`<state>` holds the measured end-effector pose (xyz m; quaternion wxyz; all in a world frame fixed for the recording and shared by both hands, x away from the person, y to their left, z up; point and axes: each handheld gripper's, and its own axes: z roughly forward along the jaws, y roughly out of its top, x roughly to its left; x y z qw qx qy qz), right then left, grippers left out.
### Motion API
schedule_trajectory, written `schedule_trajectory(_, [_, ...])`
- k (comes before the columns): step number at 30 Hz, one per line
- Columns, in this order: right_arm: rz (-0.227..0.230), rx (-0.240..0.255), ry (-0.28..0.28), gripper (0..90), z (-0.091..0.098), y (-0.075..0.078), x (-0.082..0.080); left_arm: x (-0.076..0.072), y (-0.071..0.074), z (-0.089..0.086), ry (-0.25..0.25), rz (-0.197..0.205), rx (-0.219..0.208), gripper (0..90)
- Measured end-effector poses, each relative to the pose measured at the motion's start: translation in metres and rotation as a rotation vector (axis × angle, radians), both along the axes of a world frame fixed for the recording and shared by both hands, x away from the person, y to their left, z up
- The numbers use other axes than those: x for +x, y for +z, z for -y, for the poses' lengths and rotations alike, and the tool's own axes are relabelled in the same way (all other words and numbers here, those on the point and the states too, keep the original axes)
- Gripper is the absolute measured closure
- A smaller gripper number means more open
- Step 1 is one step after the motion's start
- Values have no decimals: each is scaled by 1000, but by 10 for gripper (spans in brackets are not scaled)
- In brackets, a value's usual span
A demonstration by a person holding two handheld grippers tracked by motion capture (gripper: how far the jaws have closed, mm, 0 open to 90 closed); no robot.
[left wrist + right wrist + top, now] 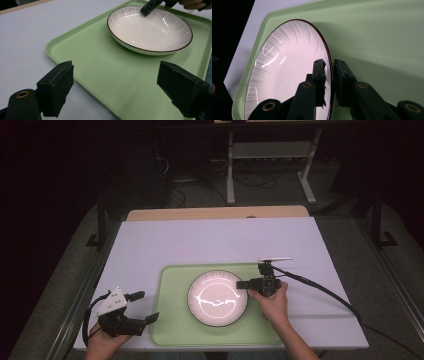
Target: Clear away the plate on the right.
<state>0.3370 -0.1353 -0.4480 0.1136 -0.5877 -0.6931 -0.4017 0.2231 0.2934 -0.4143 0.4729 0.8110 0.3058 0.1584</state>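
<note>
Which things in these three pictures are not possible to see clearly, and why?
- Plate surface, high view: white glare washes out its ribbed pattern.
- Plate rim between the right gripper jaws, right gripper view: the pads cover the contact.
- Tray, left gripper view: its near right corner is cut off behind a jaw of the open left gripper.
- Room behind the table, high view: too dark.

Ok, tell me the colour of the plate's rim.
The plate is white with a thin dark rim; the left gripper view shows it best.
</note>
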Motion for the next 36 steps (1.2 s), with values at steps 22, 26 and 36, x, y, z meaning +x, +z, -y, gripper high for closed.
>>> schedule_trajectory(22, [76, -17, 23, 747, 5, 6, -4, 1, -1, 0, -3, -3, 9, 138])
schedule_trajectory(26, [116, -22, 21, 733, 10, 11, -5, 1, -1, 1, -5, -4, 11, 138])
schedule_trajectory(36, [220, -24, 25, 626, 25, 21, -9, 2, -2, 1, -3, -8, 12, 138])
